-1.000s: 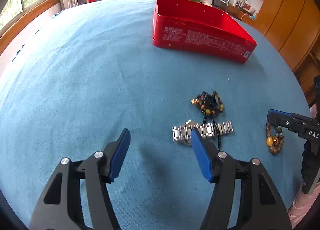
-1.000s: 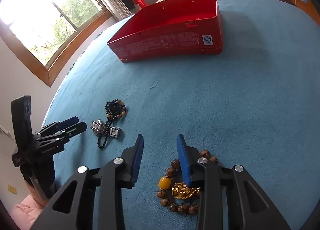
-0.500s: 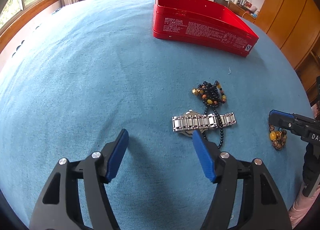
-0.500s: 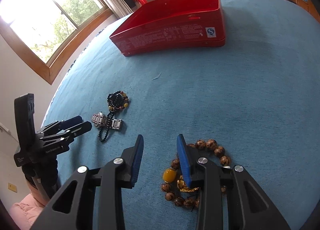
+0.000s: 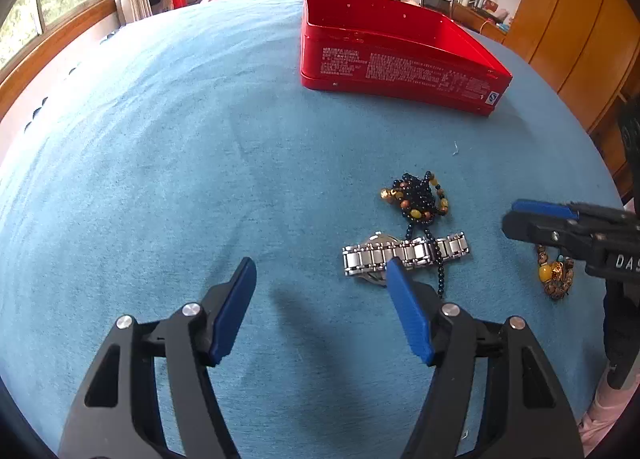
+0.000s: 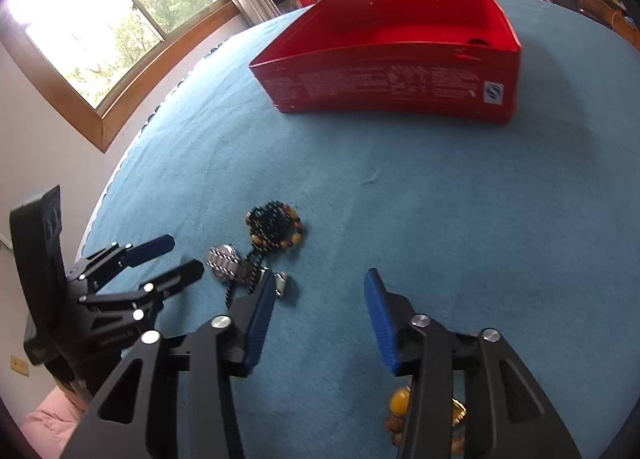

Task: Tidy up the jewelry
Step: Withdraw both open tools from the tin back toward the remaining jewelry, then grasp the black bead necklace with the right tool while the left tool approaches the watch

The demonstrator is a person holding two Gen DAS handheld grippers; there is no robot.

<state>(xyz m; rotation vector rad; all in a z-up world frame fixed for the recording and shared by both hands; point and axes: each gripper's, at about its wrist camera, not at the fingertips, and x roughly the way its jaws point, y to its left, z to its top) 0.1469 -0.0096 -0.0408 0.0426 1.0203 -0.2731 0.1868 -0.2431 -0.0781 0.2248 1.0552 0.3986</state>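
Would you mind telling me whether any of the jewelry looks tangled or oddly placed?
Yes: the black bead necklace has its strand draped across the metal watch band, so the two overlap. The brown bead bracelet lies apart on the blue cloth.

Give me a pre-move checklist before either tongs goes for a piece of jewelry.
1. Left tongs open, nothing between the pads: ok.
2. Right tongs open and empty, jaws have just been opening: ok.
3. Red tin lidless and unobstructed on the blue bedspread: ok.
4. Metal watch free to lift alone: not ok, the black bead necklace trails a strand across its band.
5. Brown bead bracelet clear of the right tongs: cannot tell, mostly hidden under its finger in both views.
6. The two tongs clear of each other: ok, apart, though close around the jewelry.
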